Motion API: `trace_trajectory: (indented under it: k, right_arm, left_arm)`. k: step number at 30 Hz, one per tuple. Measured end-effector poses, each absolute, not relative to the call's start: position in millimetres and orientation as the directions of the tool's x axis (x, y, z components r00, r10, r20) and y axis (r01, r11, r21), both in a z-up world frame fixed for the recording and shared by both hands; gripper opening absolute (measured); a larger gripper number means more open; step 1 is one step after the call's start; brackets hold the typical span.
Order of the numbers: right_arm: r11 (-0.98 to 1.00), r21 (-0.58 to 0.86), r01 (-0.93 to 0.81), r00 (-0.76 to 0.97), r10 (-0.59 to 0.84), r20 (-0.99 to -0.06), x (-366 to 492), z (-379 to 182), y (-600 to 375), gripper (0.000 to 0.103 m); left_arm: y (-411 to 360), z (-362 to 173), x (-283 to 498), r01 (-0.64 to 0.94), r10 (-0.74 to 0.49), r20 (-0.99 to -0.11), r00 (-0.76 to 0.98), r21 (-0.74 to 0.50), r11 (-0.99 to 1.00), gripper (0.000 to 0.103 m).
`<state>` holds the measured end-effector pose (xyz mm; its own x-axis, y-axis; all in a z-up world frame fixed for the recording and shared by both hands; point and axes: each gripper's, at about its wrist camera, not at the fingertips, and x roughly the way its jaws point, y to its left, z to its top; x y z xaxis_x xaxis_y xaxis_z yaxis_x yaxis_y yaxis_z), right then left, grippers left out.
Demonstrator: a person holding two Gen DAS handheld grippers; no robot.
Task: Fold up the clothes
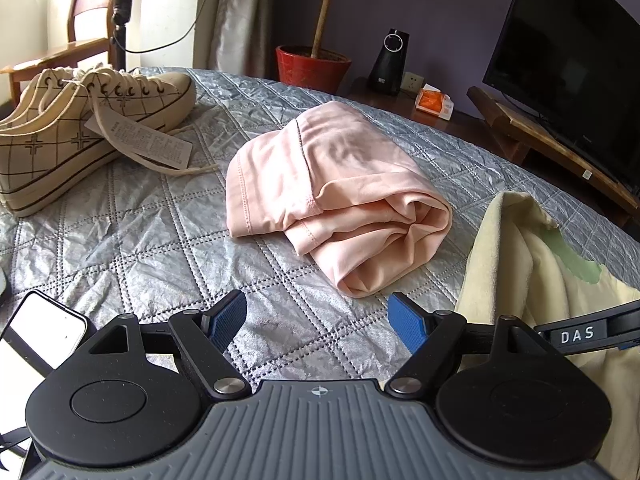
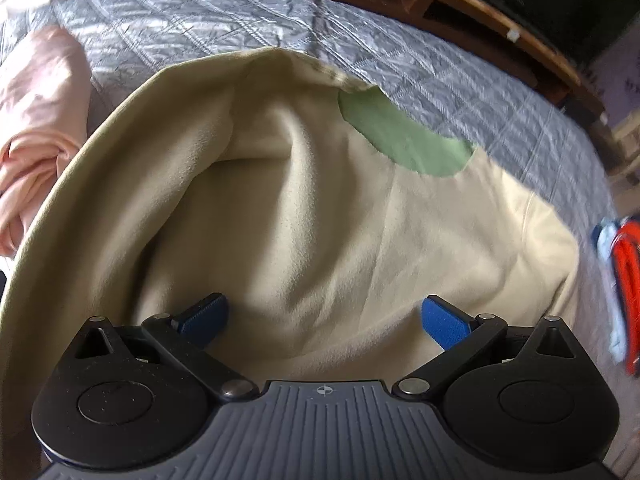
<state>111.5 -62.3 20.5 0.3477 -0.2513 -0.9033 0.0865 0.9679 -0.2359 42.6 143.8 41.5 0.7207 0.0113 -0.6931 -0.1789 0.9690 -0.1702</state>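
Note:
A folded pink garment (image 1: 336, 196) lies on the grey quilted bed (image 1: 160, 240); its edge shows at the left in the right wrist view as pink cloth (image 2: 36, 128). A cream garment (image 2: 320, 220) with a green patch (image 2: 404, 140) is spread, rumpled, on the bed, and shows at the right in the left wrist view as cream cloth (image 1: 520, 280). My left gripper (image 1: 318, 320) stands open over bare quilt, just short of the pink garment. My right gripper (image 2: 324, 320) is open above the cream garment, nothing pinched between its blue pads.
A pair of cream sneakers (image 1: 80, 128) with a paper tag lies at the bed's far left. A phone (image 1: 44, 328) sits at the near left. Beyond the bed stand a red pot (image 1: 312, 64), a speaker (image 1: 388, 60) and a television (image 1: 572, 52). An orange and blue item (image 2: 624, 292) lies at the right.

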Motion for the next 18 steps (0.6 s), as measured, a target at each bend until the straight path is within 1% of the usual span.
trace_trajectory:
  k: [2, 4, 6, 9, 12, 14, 18]
  right_arm:
    - [0.980, -0.162, 0.119, 0.345, -0.194, -0.918, 111, 20, -74, 0.103]
    - [0.984, -0.058, 0.170, 0.344, -0.115, -0.932, 108, 15, -91, 0.103]
    - [0.975, 0.029, 0.222, 0.364, -0.056, -0.930, 104, 13, -105, 0.103]
    - [0.985, 0.003, 0.175, 0.409, -0.070, -0.910, 96, 13, -99, 0.103]
    - [0.982, 0.019, 0.186, 0.476, -0.073, -0.876, 83, 10, -97, 0.103]
    - [0.983, 0.015, 0.184, 0.540, -0.088, -0.837, 73, 6, -94, 0.103]
    - [0.996, -0.003, 0.092, 0.611, -0.059, -0.789, 63, 5, -96, 0.103]
  left_arm:
    - [144, 41, 43, -0.178, 0.010, -0.693, 0.721, -0.171, 0.969, 0.082]
    - [143, 41, 43, -0.177, 0.009, -0.694, 0.720, -0.171, 0.969, 0.082]
    - [143, 41, 43, -0.176, 0.008, -0.695, 0.719, -0.170, 0.970, 0.082]
    - [143, 41, 43, -0.175, 0.008, -0.696, 0.718, -0.169, 0.970, 0.082]
    - [143, 41, 44, -0.174, 0.007, -0.697, 0.717, -0.168, 0.970, 0.083]
    - [143, 41, 44, -0.174, 0.007, -0.698, 0.716, -0.169, 0.970, 0.083]
    - [144, 41, 44, -0.179, 0.010, -0.695, 0.719, -0.171, 0.969, 0.083]
